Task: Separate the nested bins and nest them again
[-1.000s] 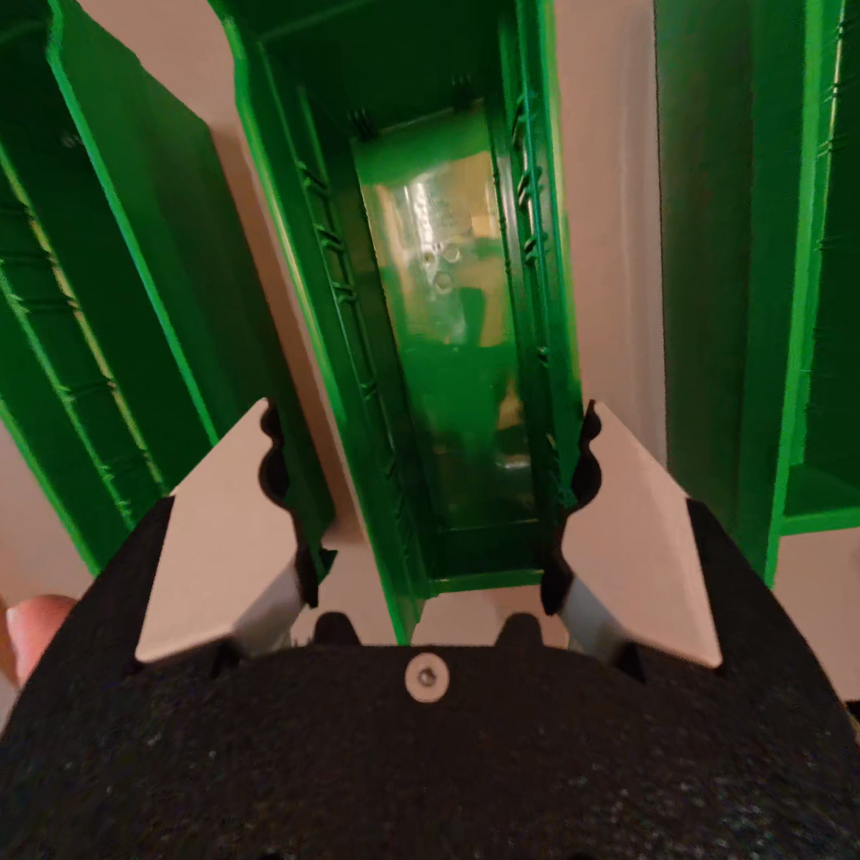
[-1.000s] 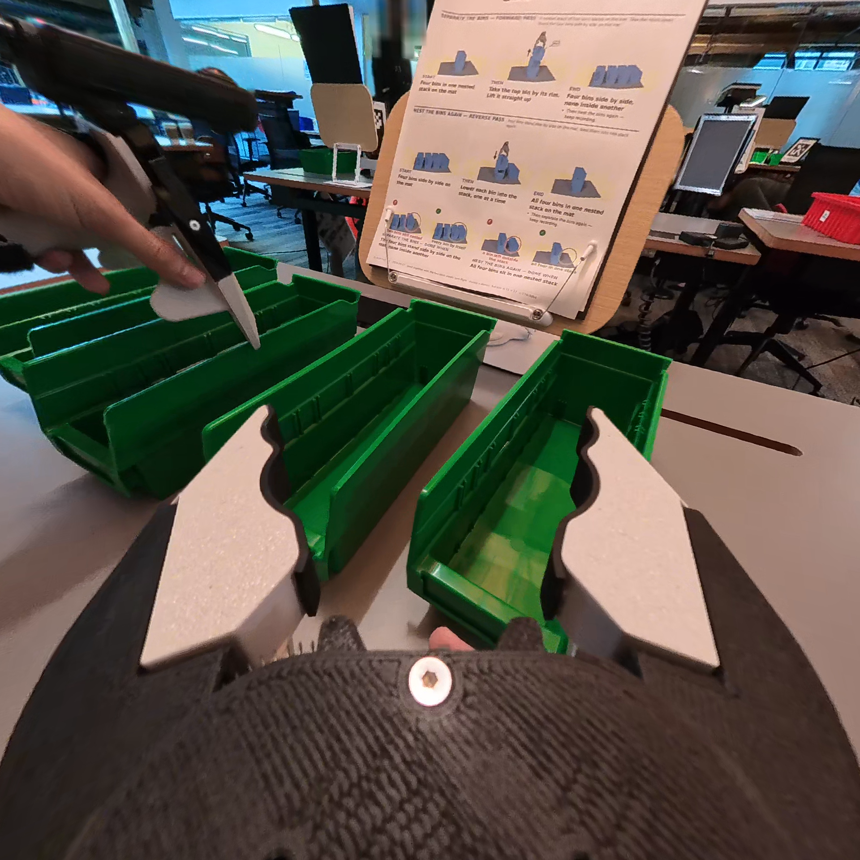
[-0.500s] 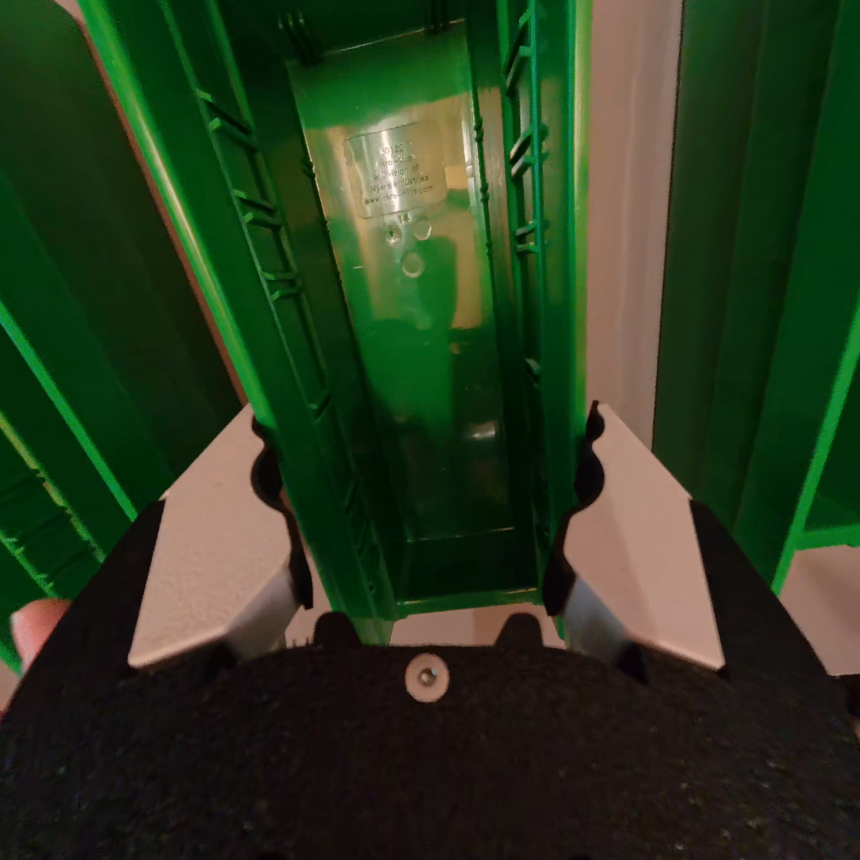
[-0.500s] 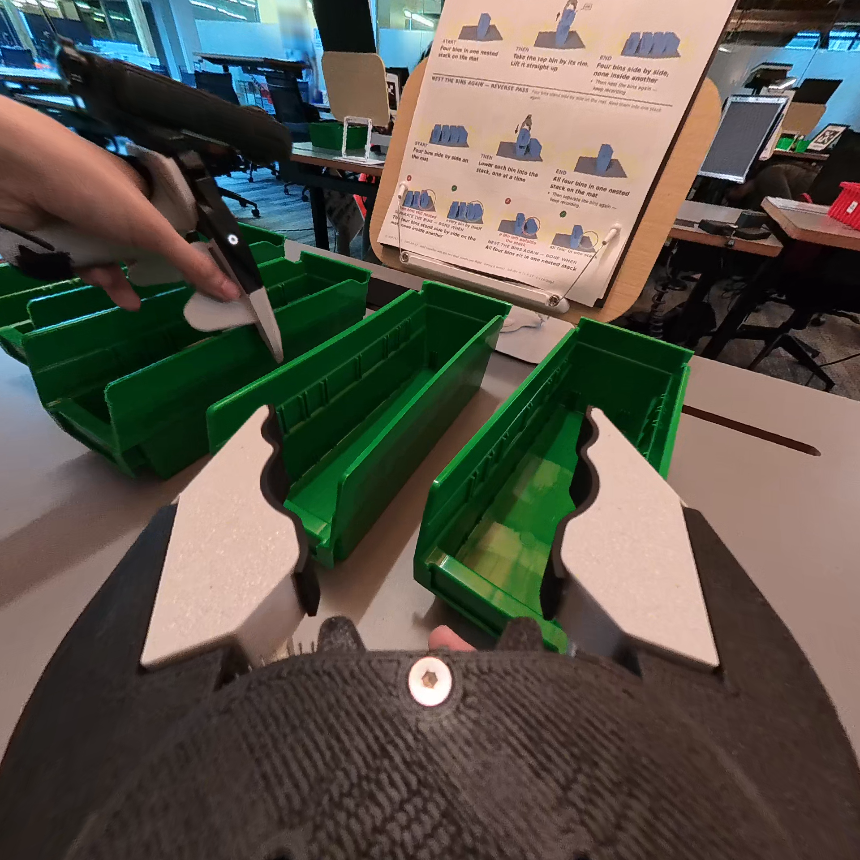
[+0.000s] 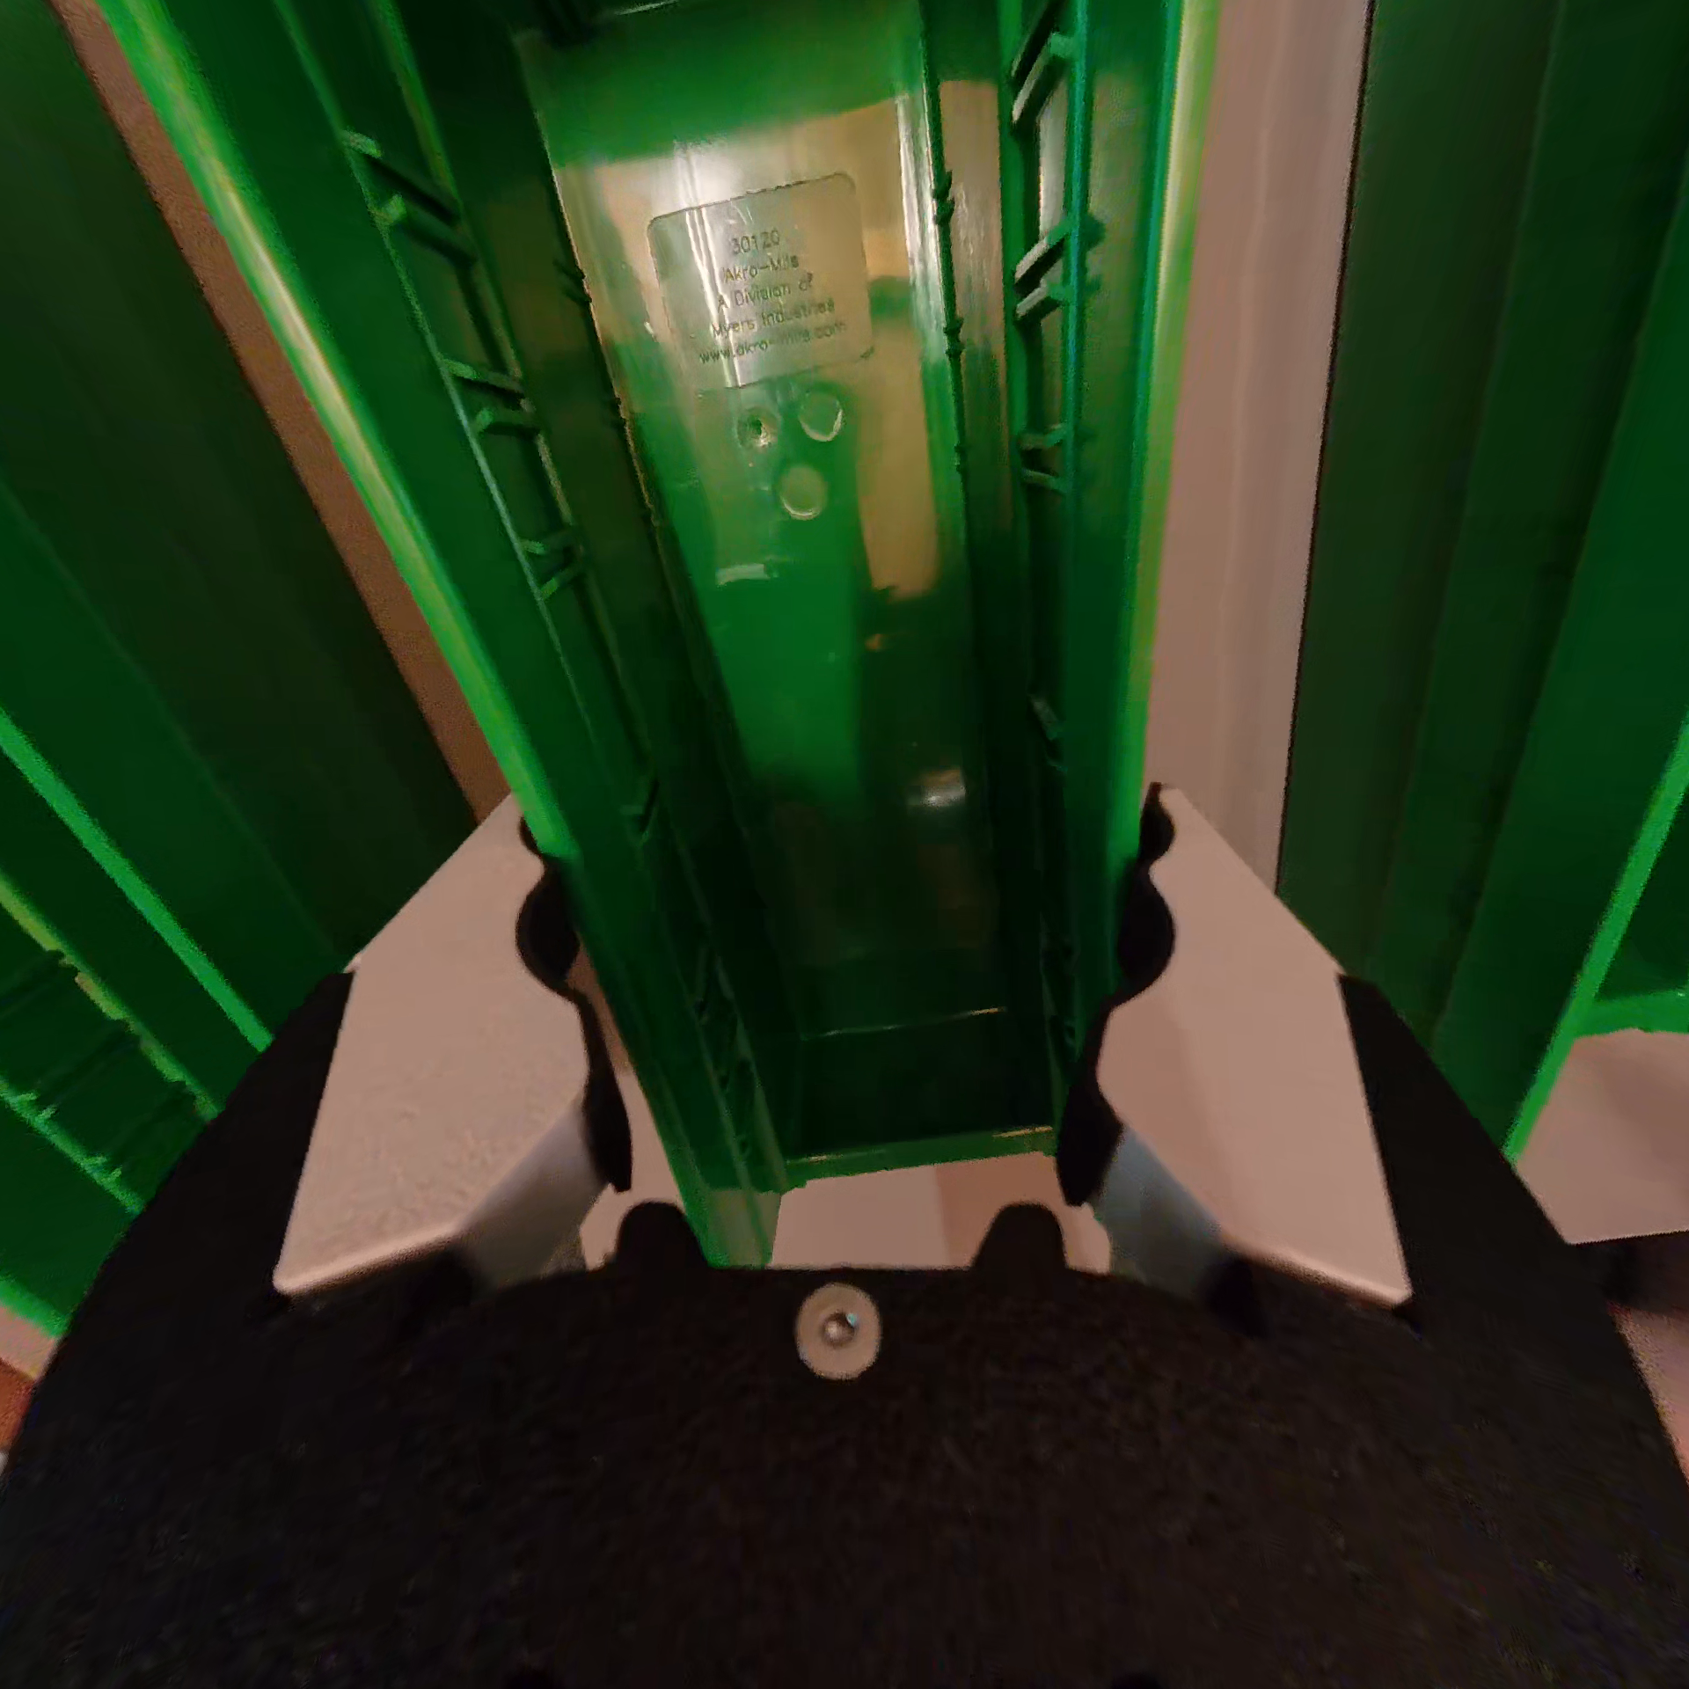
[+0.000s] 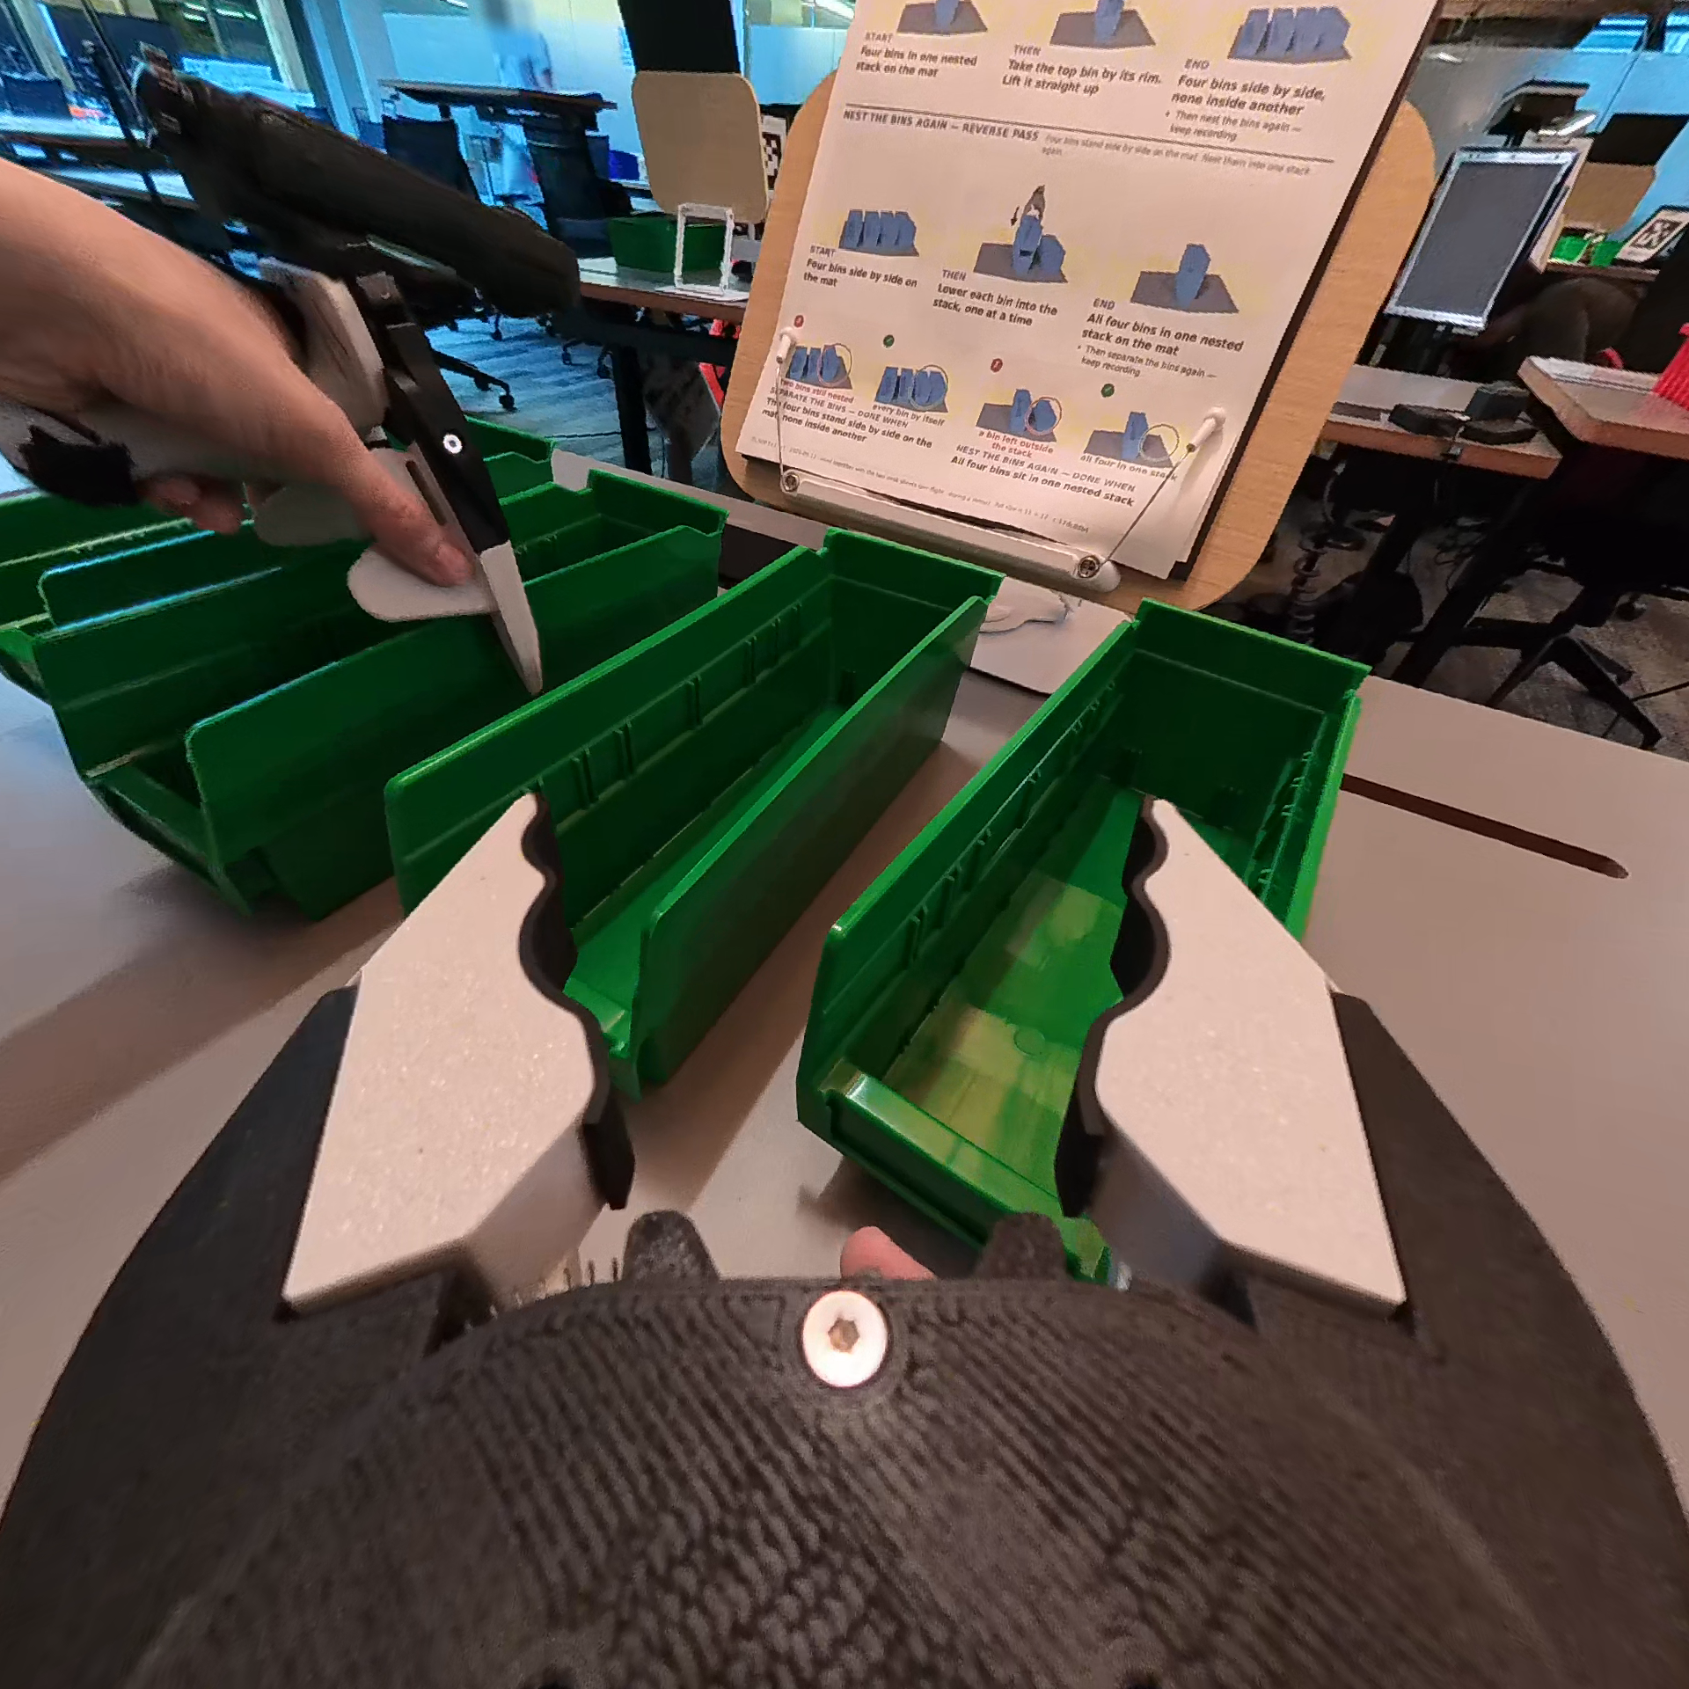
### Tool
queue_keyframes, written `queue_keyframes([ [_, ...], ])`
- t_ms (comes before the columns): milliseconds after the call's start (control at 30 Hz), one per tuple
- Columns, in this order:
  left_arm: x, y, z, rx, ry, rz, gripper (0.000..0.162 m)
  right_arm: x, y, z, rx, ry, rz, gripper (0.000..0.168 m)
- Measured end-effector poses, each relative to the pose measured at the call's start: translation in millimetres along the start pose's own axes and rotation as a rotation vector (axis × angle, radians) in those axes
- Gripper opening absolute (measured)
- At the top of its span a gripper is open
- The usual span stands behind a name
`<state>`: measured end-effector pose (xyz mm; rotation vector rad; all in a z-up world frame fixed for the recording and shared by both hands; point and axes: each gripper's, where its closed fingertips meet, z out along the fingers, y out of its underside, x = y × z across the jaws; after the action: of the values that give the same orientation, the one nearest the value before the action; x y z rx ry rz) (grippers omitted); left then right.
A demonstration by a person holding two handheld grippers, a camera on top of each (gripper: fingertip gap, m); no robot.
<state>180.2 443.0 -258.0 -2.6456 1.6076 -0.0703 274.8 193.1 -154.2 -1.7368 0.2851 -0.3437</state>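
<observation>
Four green bins stand side by side on the grey table (image 6: 1508, 1005). My left gripper (image 5: 836, 813) is open and points down over the second bin from the left (image 5: 823, 640); both of that bin's long walls lie between the jaws at its near end. In the right wrist view the left gripper (image 6: 475, 631) is held by a hand over this bin (image 6: 302, 777). My right gripper (image 6: 841, 823) is open and empty, above the near ends of the third bin (image 6: 731, 777) and the rightmost bin (image 6: 1051, 914).
The leftmost bin (image 5: 137, 640) and the third bin (image 5: 1508, 548) flank the left gripper closely. An instruction sheet on a wooden stand (image 6: 1051, 274) stands behind the bins. A dark slot (image 6: 1481, 832) cuts the table at the right. Desks and chairs lie beyond.
My left gripper has come down and forward over the second bin, so its walls now sit between the jaws. My right gripper has drifted slightly and stays open.
</observation>
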Motion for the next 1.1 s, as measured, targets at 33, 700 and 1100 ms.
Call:
queue_keyframes([
  [33,0.0,0.7,-0.9,-0.008,0.0,-0.007,0.116,0.8,0.0,-0.4,0.0,0.001,0.001,0.121],
  [700,37.4,-9.9,-113.8,-0.002,0.069,-0.085,0.102,9.0,8.7,1.2,-0.02,0.006,0.009,0.115],
  [1100,135.5,-41.8,-142.6,0.089,0.072,-0.021,0.102,9.4,8.0,-1.2,-0.019,0.007,-0.006,0.113],
])
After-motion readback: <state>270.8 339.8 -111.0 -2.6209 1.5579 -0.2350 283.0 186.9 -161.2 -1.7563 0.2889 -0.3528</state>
